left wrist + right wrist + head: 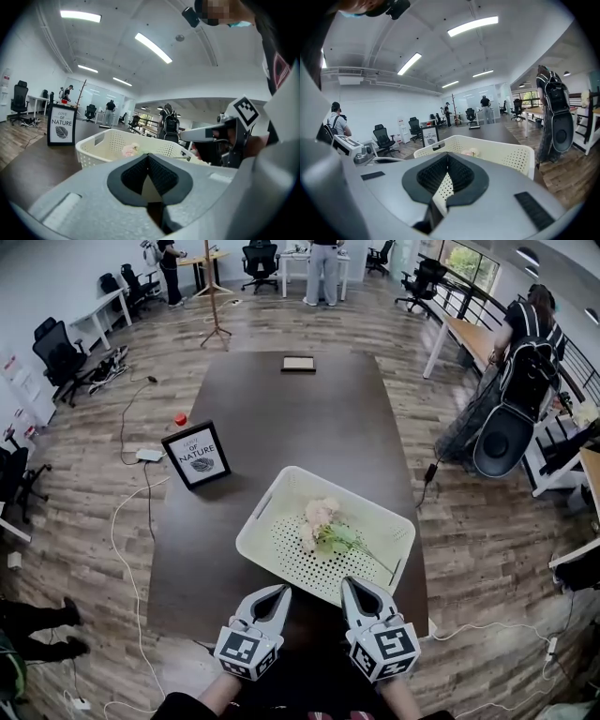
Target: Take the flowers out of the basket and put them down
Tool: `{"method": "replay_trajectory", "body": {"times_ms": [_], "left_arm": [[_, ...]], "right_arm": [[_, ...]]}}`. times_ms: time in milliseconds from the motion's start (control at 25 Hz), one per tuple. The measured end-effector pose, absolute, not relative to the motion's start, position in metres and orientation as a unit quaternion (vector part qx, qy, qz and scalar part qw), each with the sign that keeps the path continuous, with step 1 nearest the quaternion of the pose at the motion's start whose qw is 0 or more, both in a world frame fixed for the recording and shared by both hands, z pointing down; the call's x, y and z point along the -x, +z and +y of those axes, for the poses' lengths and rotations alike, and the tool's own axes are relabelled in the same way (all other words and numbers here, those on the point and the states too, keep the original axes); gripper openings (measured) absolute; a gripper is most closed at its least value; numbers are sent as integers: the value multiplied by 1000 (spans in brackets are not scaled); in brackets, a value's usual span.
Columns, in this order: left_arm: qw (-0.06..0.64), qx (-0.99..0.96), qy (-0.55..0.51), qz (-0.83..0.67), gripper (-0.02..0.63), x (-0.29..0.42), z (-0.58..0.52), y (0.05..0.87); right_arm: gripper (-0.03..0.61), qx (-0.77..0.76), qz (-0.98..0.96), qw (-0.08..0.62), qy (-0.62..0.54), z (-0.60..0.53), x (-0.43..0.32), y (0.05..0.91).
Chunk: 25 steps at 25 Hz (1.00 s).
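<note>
Both grippers sit at the near edge of the table (309, 418), side by side and just short of the basket (269, 491). The left gripper (283, 589) has its jaws pressed together with nothing between them, and the right gripper (345, 582) is likewise closed and empty; each gripper's own view confirms the pads meeting at the tips. The flowers (325, 527) lie flat on the perforated floor of the basket, near its middle. The pale pink heads are toward the far left, and the green stems trail toward the near right corner. No contact exists between either gripper and the flowers. Assessment: the bunch appears light and soft, with heads likely to crush or shed under pressure. The stems look thin but somewhat firmer, making them the proper place to take hold, preferably at the green section just below the heads, where the bunch is thickest. The right gripper is the nearer to that section. Jaws must open before any approach. The basket looks light and may shift if nudged. A framed sign (196, 455) stands well clear, to the far left.
</note>
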<state>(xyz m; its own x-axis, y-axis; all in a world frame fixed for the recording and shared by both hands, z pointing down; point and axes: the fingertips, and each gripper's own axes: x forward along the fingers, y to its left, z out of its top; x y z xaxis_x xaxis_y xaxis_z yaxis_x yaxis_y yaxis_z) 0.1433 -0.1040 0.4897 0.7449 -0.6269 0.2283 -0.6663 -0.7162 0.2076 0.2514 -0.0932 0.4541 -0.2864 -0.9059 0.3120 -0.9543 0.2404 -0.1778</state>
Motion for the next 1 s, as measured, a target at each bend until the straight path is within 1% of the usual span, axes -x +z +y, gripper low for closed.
{"method": "replay_trajectory", "body": {"times_ms": [120, 200, 240, 320, 360, 560, 720, 840, 1000], "left_arm": [[147, -921, 71, -354, 8, -136, -112, 490], [147, -921, 70, -353, 8, -134, -116, 488], [147, -921, 71, -354, 8, -132, -118, 488], [145, -920, 69, -358, 8, -128, -121, 487], [143, -920, 66, -359, 8, -127, -123, 486], [154, -919, 66, -358, 8, -122, -129, 490], [160, -913, 67, -370, 8, -115, -134, 494], [160, -909, 67, -380, 8, -110, -136, 494], [163, -904, 68, -390, 8, -102, -140, 495]], "right_arm": [[9, -601, -776, 90, 169, -104, -260, 457], [50, -591, -780, 109, 173, -110, -262, 461], [61, -580, -786, 122, 176, -114, -261, 463], [127, -563, -794, 152, 174, -122, -260, 467], [146, -559, -795, 167, 168, -127, -261, 468], [192, -552, -785, 240, 145, -148, -270, 481], [218, -527, -784, 294, 144, -159, -272, 500], [225, -509, -787, 308, 162, -167, -272, 508], [238, -511, -778, 335, 148, -182, -276, 514]]}}
